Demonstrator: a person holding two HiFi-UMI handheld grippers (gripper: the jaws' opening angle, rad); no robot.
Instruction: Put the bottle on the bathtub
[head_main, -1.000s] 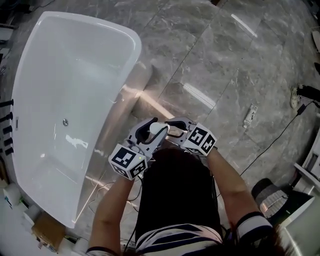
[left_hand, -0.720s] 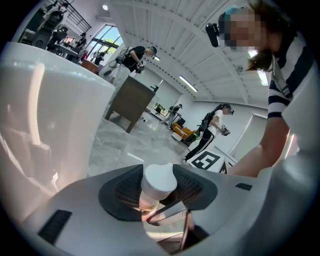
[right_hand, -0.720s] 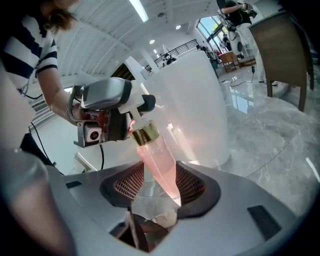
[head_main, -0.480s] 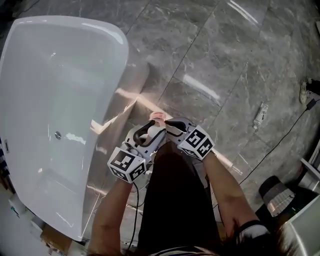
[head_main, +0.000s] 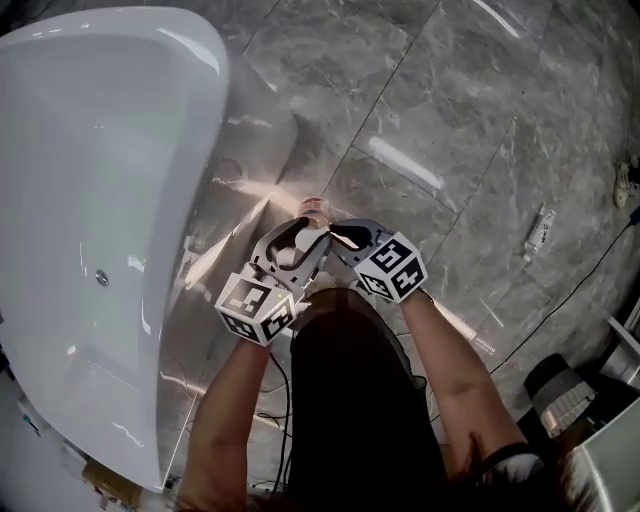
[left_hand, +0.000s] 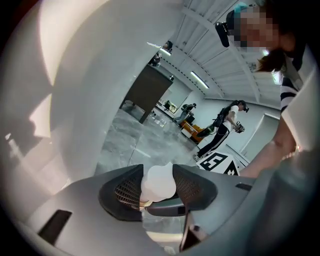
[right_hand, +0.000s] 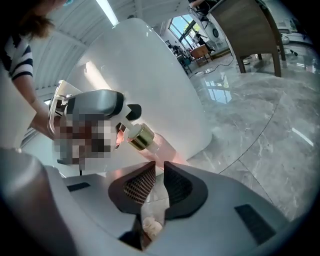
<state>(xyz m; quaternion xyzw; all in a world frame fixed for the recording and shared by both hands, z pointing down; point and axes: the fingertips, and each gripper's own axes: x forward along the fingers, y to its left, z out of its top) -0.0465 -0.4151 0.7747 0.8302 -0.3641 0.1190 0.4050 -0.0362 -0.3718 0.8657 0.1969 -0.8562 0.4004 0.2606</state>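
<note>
Since your left hand-held gripper (head_main: 296, 245) is clamped on the white pump (left_hand: 158, 181) of the bottle (right_hand: 150, 142), it's carried over the floor (head_main: 470, 120) beside the bathtub (head_main: 195, 60), not yet on it, while your right hand-held gripper (right_hand: 159, 182), jaws just closing to nearly together by its base, grips nothing I can name.

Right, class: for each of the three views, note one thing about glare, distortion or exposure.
Head view: ceiling lights streak as glare across the floor, and the bathtub is almost washed out white. Left gripper view: the wide lens bows the bathtub wall, corners darken. Right gripper view: the bottle glows pink; window light mirrors on the floor.
</note>
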